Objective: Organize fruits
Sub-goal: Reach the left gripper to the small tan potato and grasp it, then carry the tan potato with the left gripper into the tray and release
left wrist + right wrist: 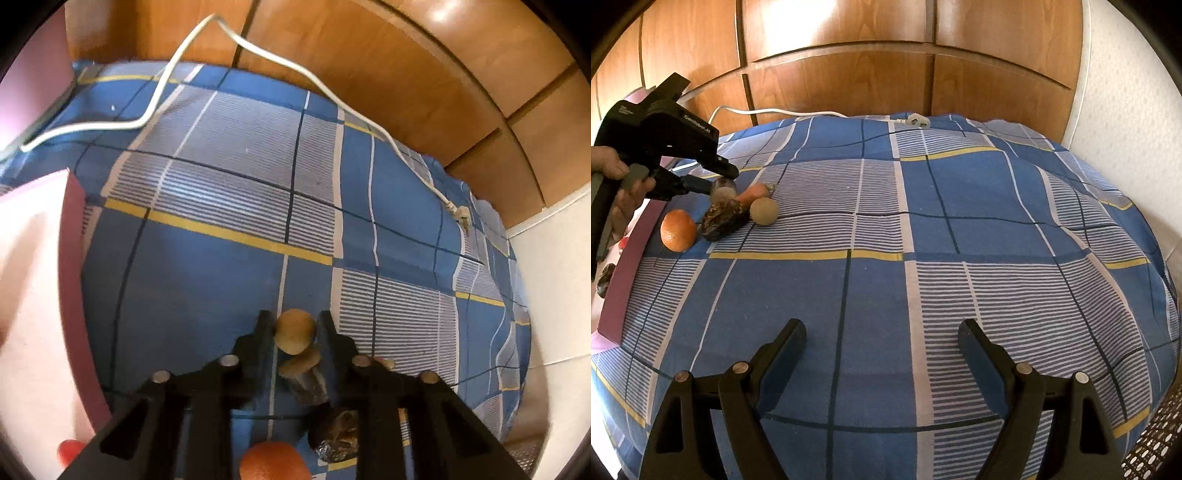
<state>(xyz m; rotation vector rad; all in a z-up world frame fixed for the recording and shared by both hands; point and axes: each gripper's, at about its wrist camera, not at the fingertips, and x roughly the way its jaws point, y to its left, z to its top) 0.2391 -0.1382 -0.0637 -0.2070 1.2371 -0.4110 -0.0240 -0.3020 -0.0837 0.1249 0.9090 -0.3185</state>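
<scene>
jaws of the left gripper (295,328) pinch a small dark fruit (723,187) in the bed's fruit cluster beside the orange (678,230), right gripper (882,332) spread and empty, so sorting appears barely begun.

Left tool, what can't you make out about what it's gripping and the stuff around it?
- Left tool: the small dark item in its grip is unidentifiable; fingers cover its sides.
- Orange: cut by the left wrist view's bottom edge.
- Pink box: contents beyond the right wrist view's left edge.
</scene>
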